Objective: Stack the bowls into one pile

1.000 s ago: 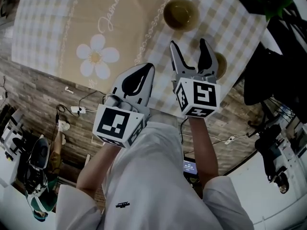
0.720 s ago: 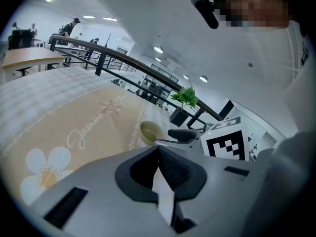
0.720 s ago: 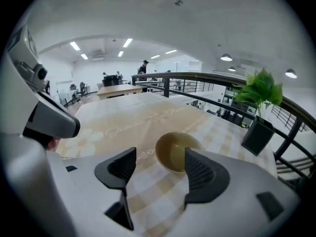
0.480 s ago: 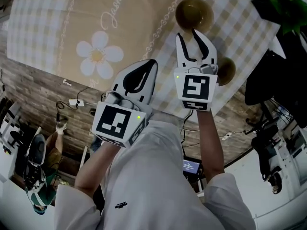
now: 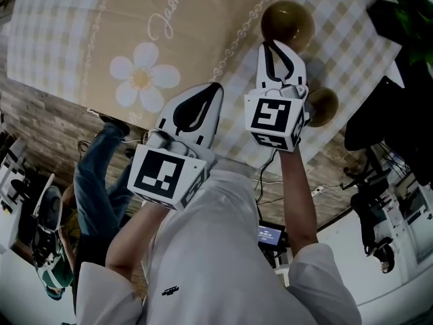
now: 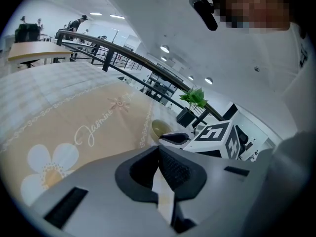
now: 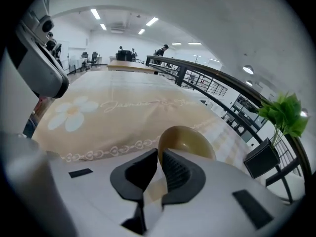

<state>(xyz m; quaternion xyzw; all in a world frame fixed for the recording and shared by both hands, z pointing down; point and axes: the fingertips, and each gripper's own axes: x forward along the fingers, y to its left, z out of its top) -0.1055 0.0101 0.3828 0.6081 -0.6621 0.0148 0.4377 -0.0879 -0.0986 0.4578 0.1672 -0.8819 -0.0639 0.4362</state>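
Two olive-brown bowls stand on the checked tablecloth (image 5: 81,19). The far bowl (image 5: 287,20) lies just beyond my right gripper (image 5: 273,45), whose jaws have just been closing and now pinch its near rim. In the right gripper view that bowl (image 7: 190,141) fills the space behind the nearly touching pads (image 7: 170,169). The near bowl (image 5: 326,104) peeks out to the right of the right gripper's marker cube. My left gripper (image 5: 214,88) hovers over the table's near edge, shut and empty; in its own view the left gripper (image 6: 159,148) shows closed jaws, with the far bowl (image 6: 160,128) ahead.
A daisy print (image 5: 141,78) and cursive lettering mark the cloth's beige middle. A green plant (image 5: 414,4) in a black pot stands at the table's right corner. A person's jeans-clad leg (image 5: 101,171) and cables lie on the wooden floor past the near edge.
The right gripper rolled, moved forward to the far bowl and shut its wide jaws on the rim. A person's leg came into view at the left. The left gripper barely shifted.
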